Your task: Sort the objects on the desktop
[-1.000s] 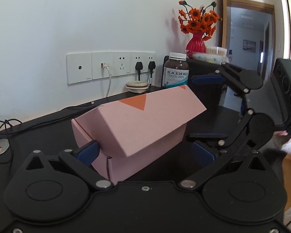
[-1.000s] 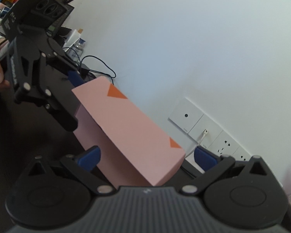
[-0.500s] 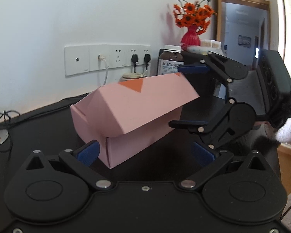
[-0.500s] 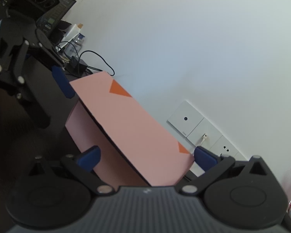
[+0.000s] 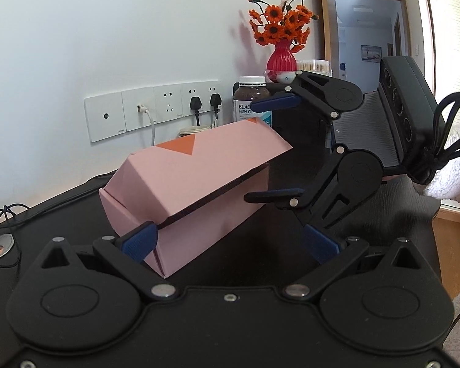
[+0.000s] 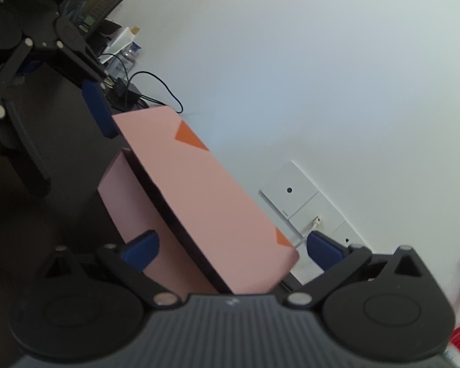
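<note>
A pink cardboard box with orange triangles sits on the black desk, its lid partly raised with a dark gap under it. My left gripper is open at the box's near left end, its left pad against the box's corner. My right gripper shows in the left wrist view, open around the box's right end, upper finger above the lid, lower finger beside the box front. In the right wrist view the box lies between the open fingers of the right gripper; the left gripper is at its far end.
A brown fish-oil bottle and a round tin stand behind the box by the wall sockets. A red vase of orange flowers stands on a dark unit at the back right. Cables lie at the left.
The box's lid has lifted further, opening a wider dark gap. The right gripper has moved closer around the box's right end and tilted; the left view has shifted slightly.
</note>
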A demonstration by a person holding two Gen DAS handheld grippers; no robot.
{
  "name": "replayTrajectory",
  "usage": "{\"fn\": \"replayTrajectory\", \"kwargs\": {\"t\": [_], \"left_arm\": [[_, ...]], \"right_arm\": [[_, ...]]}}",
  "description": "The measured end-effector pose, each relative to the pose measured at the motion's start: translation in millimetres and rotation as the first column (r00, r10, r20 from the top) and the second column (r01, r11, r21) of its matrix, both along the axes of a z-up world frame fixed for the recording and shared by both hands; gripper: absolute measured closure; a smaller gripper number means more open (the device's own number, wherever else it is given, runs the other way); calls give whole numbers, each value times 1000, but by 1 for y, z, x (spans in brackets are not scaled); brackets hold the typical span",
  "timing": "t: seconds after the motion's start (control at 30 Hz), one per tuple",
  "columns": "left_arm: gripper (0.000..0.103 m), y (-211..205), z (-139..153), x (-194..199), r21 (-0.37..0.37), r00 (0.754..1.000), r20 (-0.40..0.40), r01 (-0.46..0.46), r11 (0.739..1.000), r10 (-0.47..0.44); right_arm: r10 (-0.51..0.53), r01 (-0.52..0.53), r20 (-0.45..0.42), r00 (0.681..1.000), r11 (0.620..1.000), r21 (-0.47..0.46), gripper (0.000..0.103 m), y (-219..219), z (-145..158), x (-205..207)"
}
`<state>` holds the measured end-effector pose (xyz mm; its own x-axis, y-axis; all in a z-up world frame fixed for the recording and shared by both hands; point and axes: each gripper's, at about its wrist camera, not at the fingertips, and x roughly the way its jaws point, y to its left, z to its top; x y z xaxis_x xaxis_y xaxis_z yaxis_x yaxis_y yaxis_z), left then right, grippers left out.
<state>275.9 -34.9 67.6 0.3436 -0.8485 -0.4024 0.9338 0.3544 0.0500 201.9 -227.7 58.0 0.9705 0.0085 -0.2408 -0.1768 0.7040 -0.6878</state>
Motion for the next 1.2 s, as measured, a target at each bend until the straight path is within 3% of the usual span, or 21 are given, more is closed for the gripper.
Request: {"fn": "replayTrajectory", "kwargs": {"t": [0.5, 0.8, 1.0, 1.2], "left_arm": [[0, -4, -6, 2, 28, 1000, -16, 25, 999, -24], [0, -1, -3, 3, 54, 999, -1, 42, 998, -42], [0, 10, 7, 10, -2, 999, -25, 22, 1000, -22], [0, -1, -6, 17, 21, 1000, -29, -9, 1000, 10]], "right_arm": [[-3, 18, -87, 996, 984, 177, 1, 5, 0, 14], [22, 7, -125, 992, 973, 230, 1, 4, -3, 5], [24, 11, -135, 991, 968, 250, 1, 1, -2, 2], [14, 7, -110, 994, 983, 182, 1, 9, -11, 0]]}}
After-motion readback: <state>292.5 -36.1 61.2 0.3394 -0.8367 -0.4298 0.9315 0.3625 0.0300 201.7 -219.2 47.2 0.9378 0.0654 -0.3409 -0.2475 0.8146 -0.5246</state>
